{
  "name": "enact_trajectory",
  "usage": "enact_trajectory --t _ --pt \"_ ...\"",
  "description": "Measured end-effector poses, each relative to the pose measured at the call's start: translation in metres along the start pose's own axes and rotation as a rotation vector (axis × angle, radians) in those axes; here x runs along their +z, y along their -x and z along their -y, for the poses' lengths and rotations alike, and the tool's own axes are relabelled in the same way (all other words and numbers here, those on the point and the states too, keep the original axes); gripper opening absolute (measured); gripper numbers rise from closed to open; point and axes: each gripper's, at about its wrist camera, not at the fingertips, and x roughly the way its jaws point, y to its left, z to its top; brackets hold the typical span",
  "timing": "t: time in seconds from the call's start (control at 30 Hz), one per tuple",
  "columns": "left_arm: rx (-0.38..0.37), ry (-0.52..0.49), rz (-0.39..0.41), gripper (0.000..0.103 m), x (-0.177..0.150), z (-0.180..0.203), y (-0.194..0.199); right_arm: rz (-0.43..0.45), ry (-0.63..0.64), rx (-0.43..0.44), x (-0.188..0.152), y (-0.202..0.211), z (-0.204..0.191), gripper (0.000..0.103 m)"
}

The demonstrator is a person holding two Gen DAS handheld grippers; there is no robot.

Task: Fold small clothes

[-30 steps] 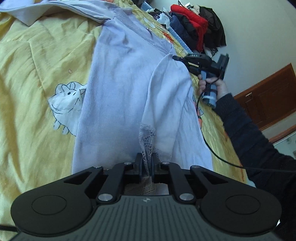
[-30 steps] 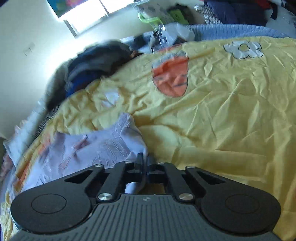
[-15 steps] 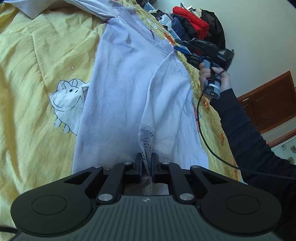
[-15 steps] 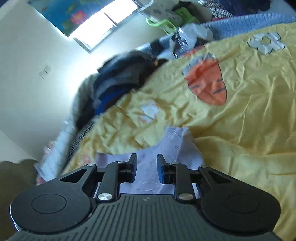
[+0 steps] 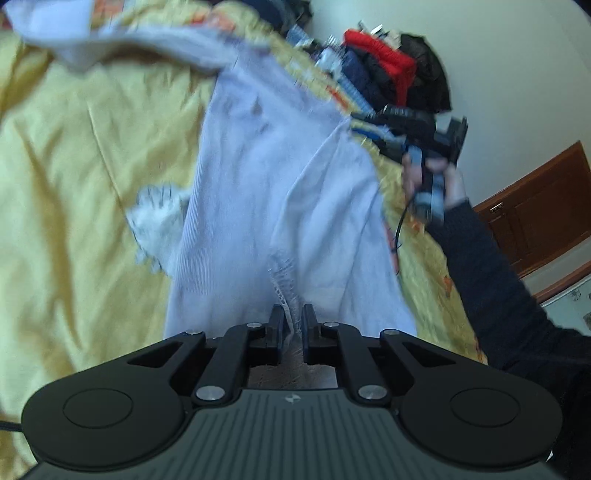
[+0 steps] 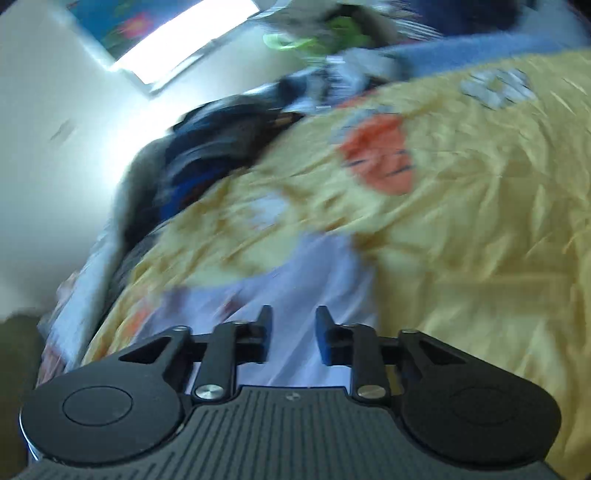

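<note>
A pale lilac garment (image 5: 266, 192) lies lengthwise on the yellow bedspread (image 5: 74, 177), one side folded over onto itself. My left gripper (image 5: 292, 317) is shut on its lace-trimmed hem at the near end. My right gripper (image 6: 293, 319) is open and empty, hovering over the garment's far part (image 6: 295, 280). It also shows in the left wrist view (image 5: 424, 136), held in a hand at the garment's right edge. Both views are motion-blurred.
A heap of red, dark and blue clothes (image 5: 391, 70) sits at the bed's far end. Another dark pile (image 6: 207, 155) lies by the wall under a bright window (image 6: 184, 33). A wooden door (image 5: 535, 206) stands to the right.
My right gripper opened and let go of the garment's edge, then drew back above it. The left gripper kept its hold on the hem and shifted slightly.
</note>
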Motion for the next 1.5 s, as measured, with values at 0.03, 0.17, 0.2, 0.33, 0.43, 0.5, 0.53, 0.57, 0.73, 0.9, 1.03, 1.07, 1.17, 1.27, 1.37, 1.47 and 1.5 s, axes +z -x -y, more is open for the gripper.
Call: enact_trajectory --t 0.03,0.17,0.2,0.33,0.43,0.5,0.53,0.57,0.73,0.9,1.03,1.07,1.17,1.27,1.37,1.47,1.5 --pt "-0.006 -0.019 0.023 0.009 0.001 0.005 0.009 -0.027 0.047 0.029 -0.015 0.010 -0.012 0.042" --pt "-0.041 -0.155 0.068 0.014 0.001 0.041 0.023 -0.140 0.187 0.073 -0.068 0.034 -0.044 0.046" --pt "-0.052 -0.183 0.064 0.019 -0.001 0.049 0.019 -0.160 0.203 0.072 -0.077 0.036 -0.048 0.050" --pt "0.072 -0.301 0.038 0.070 -0.014 0.068 -0.019 -0.209 0.291 -0.006 -0.103 0.028 -0.056 0.050" --pt "0.217 -0.310 0.005 0.072 -0.023 0.050 -0.037 -0.198 0.277 0.002 -0.102 0.032 -0.051 0.048" --pt "0.197 -0.290 0.013 0.071 -0.027 0.044 -0.029 -0.197 0.238 0.005 -0.099 0.034 -0.045 0.046" --pt "0.189 -0.271 0.020 0.072 -0.028 0.041 -0.024 -0.197 0.216 0.011 -0.098 0.033 -0.042 0.046" --pt "0.176 -0.243 0.030 0.072 -0.028 0.038 -0.018 -0.195 0.196 0.009 -0.098 0.033 -0.042 0.047" --pt "0.156 -0.065 0.259 0.072 -0.003 0.008 0.035 -0.111 0.080 0.149 -0.108 0.060 -0.057 0.061" --pt "0.264 0.317 0.652 0.073 0.051 -0.072 0.090 -0.117 0.081 0.251 -0.139 0.064 -0.079 0.072" --pt "0.343 0.466 0.718 0.073 0.109 -0.128 0.105 -0.169 0.089 0.231 -0.159 0.053 -0.084 0.072" --pt "0.358 0.533 0.714 0.073 0.121 -0.143 0.105 -0.177 0.083 0.234 -0.161 0.052 -0.084 0.072" --pt "0.353 0.629 0.671 0.073 0.148 -0.179 0.098 -0.176 0.065 0.243 -0.162 0.052 -0.083 0.072" --pt "0.426 0.655 0.631 0.072 0.168 -0.199 0.081 -0.177 0.028 0.255 -0.160 0.053 -0.080 0.072" --pt "0.514 0.672 0.630 0.055 0.175 -0.210 0.069 -0.177 0.022 0.261 -0.160 0.055 -0.080 0.072" --pt "0.562 0.627 0.604 0.005 0.178 -0.209 0.059 -0.172 0.019 0.269 -0.160 0.059 -0.080 0.072" --pt "0.584 0.594 0.619 0.005 0.177 -0.201 0.059 -0.168 0.015 0.272 -0.161 0.061 -0.080 0.072"
